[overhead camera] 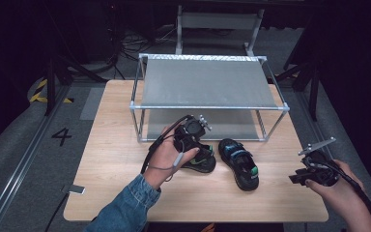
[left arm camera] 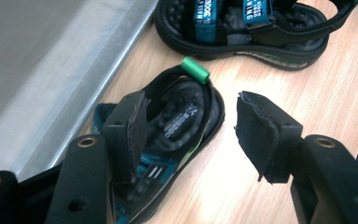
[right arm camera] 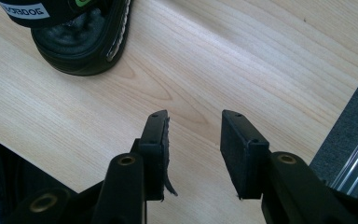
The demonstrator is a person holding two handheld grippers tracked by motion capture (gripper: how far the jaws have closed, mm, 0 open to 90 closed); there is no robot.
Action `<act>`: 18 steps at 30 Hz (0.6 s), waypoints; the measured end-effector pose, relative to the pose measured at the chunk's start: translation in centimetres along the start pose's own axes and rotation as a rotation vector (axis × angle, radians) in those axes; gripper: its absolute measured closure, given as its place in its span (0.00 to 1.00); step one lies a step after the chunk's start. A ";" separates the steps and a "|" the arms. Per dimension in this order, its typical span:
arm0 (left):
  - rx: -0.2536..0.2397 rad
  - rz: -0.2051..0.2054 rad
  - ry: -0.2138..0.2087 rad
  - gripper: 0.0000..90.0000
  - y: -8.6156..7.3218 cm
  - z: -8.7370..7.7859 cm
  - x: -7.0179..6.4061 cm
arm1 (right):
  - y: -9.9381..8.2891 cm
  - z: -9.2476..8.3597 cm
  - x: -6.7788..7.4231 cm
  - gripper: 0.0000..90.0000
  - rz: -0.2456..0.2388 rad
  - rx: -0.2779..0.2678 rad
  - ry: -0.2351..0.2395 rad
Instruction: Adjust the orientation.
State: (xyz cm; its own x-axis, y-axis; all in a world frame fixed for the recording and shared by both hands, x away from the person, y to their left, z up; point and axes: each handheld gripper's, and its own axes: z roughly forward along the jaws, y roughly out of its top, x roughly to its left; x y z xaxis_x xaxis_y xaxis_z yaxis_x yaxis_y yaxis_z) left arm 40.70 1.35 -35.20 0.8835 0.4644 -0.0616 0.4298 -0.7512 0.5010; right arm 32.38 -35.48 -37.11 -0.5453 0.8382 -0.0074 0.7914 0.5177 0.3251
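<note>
Two black sandals with blue straps and green trim lie on the wooden table [overhead camera: 121, 164], in front of a metal rack. My left gripper [overhead camera: 195, 145] points down at the left sandal [overhead camera: 205, 164]. In the left gripper view my left gripper [left arm camera: 193, 107] is open: one pad [left arm camera: 135, 126] hangs over the footbed of the left sandal [left arm camera: 177, 130], the other pad [left arm camera: 256, 135] is outside it above bare wood, and the green-tabbed heel rim lies between them. The right sandal [overhead camera: 241, 166] lies free beside it. My right gripper [overhead camera: 295, 178] stands open near the table's right edge, and between its fingertips [right arm camera: 195, 119] is only wood.
A two-shelf metal rack [overhead camera: 207, 107] stands at the back of the table, its lower shelf [left arm camera: 37, 70] just beyond the sandals. The right sandal's end [right arm camera: 84, 42] lies ahead and left of the right gripper. The table's right edge [right arm camera: 349, 112] drops to grey floor. A small card [overhead camera: 76, 189] lies at the front left.
</note>
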 end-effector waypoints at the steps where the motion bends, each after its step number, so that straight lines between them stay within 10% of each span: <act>1: -0.013 0.000 0.001 0.49 0.2 0.2 0.0 | -0.1 0.0 0.0 0.70 0.004 0.002 0.001; 14: 0.040 -0.025 -0.005 0.54 2.0 3.6 0.5 | -0.7 0.2 -0.2 0.70 0.025 0.011 -0.004; 18: 0.061 0.005 0.017 0.74 2.4 4.3 0.0 | -0.9 0.2 -0.4 0.70 0.034 0.012 -0.007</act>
State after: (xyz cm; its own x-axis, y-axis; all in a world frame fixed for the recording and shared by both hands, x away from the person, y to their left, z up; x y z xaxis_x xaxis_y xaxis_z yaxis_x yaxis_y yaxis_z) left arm 42.53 -2.43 -37.71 0.8824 0.4685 -0.0440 0.4366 -0.7801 0.4481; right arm 31.90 -36.27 -37.56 -0.5158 0.8567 -0.0035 0.8127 0.4907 0.3142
